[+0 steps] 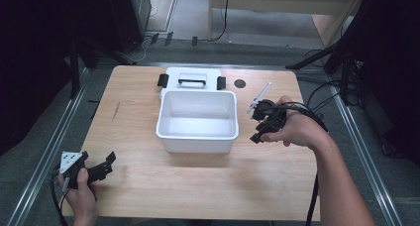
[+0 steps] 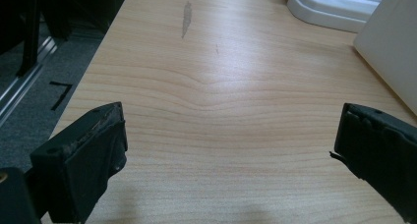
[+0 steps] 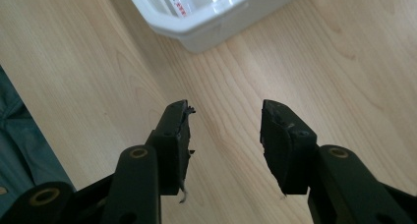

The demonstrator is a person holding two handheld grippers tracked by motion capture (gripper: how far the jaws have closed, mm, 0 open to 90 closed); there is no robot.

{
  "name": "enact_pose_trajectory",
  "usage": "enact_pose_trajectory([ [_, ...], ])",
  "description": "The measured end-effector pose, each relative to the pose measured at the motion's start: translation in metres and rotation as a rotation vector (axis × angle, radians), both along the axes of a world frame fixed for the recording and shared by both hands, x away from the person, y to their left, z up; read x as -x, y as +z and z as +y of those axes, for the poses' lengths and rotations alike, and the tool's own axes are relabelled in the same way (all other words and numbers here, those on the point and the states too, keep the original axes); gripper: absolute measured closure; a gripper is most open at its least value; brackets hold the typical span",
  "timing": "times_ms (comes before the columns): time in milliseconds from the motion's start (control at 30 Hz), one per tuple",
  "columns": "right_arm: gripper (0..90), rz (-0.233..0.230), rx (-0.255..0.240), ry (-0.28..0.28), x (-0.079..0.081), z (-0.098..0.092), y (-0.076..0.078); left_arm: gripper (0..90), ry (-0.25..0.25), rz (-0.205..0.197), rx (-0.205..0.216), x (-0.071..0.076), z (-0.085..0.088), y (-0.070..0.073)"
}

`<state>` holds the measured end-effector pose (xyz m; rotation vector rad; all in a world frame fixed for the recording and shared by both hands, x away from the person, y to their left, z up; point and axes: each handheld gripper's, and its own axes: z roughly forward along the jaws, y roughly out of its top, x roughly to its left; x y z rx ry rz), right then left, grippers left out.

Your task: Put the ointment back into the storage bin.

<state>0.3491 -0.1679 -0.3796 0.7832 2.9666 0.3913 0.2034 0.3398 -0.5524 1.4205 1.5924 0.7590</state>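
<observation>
We see a white tub (image 1: pixel 197 121) at the centre of the wooden surface (image 1: pixel 148 176), its lid (image 1: pixel 190 80) just behind. Left gripper (image 1: pixel 101 167) at lower left and right gripper (image 1: pixel 262 122) at right both hold jaws apart, empty.

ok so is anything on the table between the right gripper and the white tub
Nothing visible. The right gripper sits just off the white tub, jaws open, with bare table between them.

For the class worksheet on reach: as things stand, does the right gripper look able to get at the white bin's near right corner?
Probably yes. The right gripper is open beside the white bin, with bare table between them.
</observation>
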Motion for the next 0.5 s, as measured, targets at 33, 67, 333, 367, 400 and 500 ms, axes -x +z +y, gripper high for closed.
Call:
enact_pose_trajectory([
  [33,54.2,0.004,-0.002,-0.007,0.0,-0.003,-0.003,0.0,0.0,0.001,0.0,0.0,0.0,0.0],
  [67,53.4,0.003,-0.005,-0.009,0.001,-0.006,-0.005,0.0,0.0,0.0,0.0,0.0,0.0,0.0],
  [333,35.3,-0.021,-0.041,-0.124,0.005,-0.029,-0.028,0.0,-0.001,0.004,-0.004,0.0,0.0,0.0],
  [367,32.7,-0.033,-0.038,-0.141,0.006,-0.032,-0.031,0.0,-0.002,0.004,-0.004,0.0,0.0,0.0],
  [400,30.9,-0.039,-0.046,-0.156,0.007,-0.036,-0.034,0.0,-0.002,0.003,-0.005,0.0,0.0,0.0],
  [500,24.6,-0.052,-0.088,-0.197,0.009,-0.046,-0.044,0.0,-0.002,0.002,-0.006,0.0,0.0,0.0],
])
